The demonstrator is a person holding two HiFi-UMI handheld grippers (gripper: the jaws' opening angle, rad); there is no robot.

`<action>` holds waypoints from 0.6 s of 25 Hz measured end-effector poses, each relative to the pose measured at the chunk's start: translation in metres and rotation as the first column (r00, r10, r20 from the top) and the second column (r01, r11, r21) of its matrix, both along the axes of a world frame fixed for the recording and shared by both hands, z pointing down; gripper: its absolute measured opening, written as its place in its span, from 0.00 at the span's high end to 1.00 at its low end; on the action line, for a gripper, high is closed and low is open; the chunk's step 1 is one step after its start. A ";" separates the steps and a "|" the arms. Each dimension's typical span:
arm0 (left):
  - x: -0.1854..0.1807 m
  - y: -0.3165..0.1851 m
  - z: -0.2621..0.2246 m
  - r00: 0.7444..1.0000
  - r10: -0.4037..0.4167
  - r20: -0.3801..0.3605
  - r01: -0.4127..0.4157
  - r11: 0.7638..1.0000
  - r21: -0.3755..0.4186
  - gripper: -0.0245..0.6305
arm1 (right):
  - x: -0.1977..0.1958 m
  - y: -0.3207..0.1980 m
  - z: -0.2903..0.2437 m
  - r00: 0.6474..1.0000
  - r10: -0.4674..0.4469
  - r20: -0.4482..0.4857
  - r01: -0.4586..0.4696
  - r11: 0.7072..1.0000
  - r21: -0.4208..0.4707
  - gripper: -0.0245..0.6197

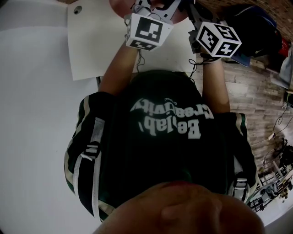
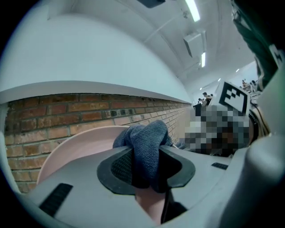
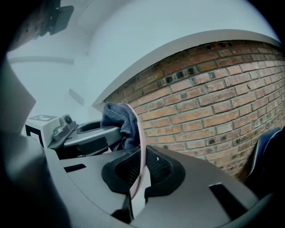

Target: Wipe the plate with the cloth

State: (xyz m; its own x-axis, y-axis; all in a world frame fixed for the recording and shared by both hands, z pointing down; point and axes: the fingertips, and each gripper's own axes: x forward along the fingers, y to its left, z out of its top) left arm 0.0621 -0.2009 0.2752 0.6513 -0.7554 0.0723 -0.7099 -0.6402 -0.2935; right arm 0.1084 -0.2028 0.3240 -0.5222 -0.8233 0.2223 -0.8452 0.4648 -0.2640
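Note:
In the left gripper view my left gripper [image 2: 145, 165] is shut on a bunched blue-grey cloth [image 2: 148, 144], which sticks up between the jaws. Behind the cloth lies the pale pink plate [image 2: 73, 149]. The right gripper view shows the plate [image 3: 141, 142] edge-on and upright, with my right gripper [image 3: 141, 173] shut on its rim. The cloth [image 3: 116, 119] presses against the plate's left face, with the left gripper's body [image 3: 89, 133] just below it. In the head view only the two marker cubes [image 1: 149, 29] [image 1: 219, 39] and a bit of the plate [image 1: 120, 6] show; the jaws are hidden.
A brick wall [image 3: 213, 102] stands close ahead of both grippers. A sheet of white paper [image 1: 94, 39] lies on the white table [image 1: 32, 114] below the hands. A dark bag [image 1: 258, 25] and wooden floor [image 1: 256, 91] are at the right.

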 end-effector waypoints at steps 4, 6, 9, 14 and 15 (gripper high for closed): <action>-0.013 -0.008 -0.017 0.999 -0.044 0.012 0.044 0.999 0.021 0.77 | 0.001 -0.001 -0.009 1.000 0.007 0.022 -0.007 1.000 0.007 0.95; -0.024 -0.014 -0.023 0.997 -0.073 0.018 0.072 0.997 0.031 0.77 | 0.002 -0.003 -0.011 0.999 0.016 0.033 -0.016 1.000 0.015 0.95; -0.038 -0.032 -0.033 0.992 -0.119 0.043 0.118 0.992 0.033 0.77 | 0.008 -0.014 -0.014 0.997 0.033 0.070 -0.034 0.999 0.019 0.95; -0.077 -0.034 -0.024 0.974 -0.218 0.058 0.218 0.976 0.016 0.77 | 0.007 -0.014 -0.006 0.993 0.041 0.111 -0.043 0.999 0.015 0.95; -0.084 -0.034 -0.021 0.971 -0.232 0.057 0.232 0.973 0.009 0.77 | 0.008 -0.014 -0.005 0.992 0.046 0.121 -0.048 0.999 0.013 0.95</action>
